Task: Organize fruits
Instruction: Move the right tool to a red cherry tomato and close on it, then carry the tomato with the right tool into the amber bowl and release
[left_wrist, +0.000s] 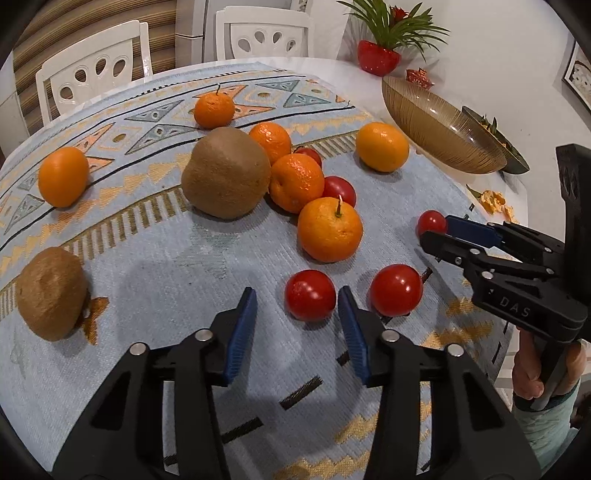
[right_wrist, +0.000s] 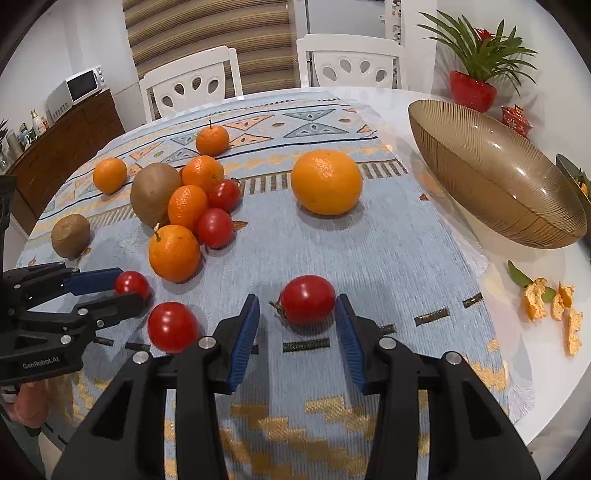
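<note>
Two open grippers, each straddling a tomato on the patterned cloth.

The right gripper (right_wrist: 297, 325) body reads "DAS" in the left wrist view; the left gripper (left_wrist: 297, 317) reads "GenRobot.AI" in the right wrist view. Both stand wide open, gripping nothing. A glossy red, slightly oval tomato (right_wrist: 307, 300) lies between the right pads, long axis crosswise, stem end towards the left pad. A rounder tomato (left_wrist: 310, 294) sits between the left pads. Both lie on the near side of the big orange (right_wrist: 326, 181), away from the ribbed amber bowl (right_wrist: 491, 177). Tangerines, kiwis and more tomatoes cluster left of that orange. Peel scraps (right_wrist: 554, 306) lie below the bowl.
</note>
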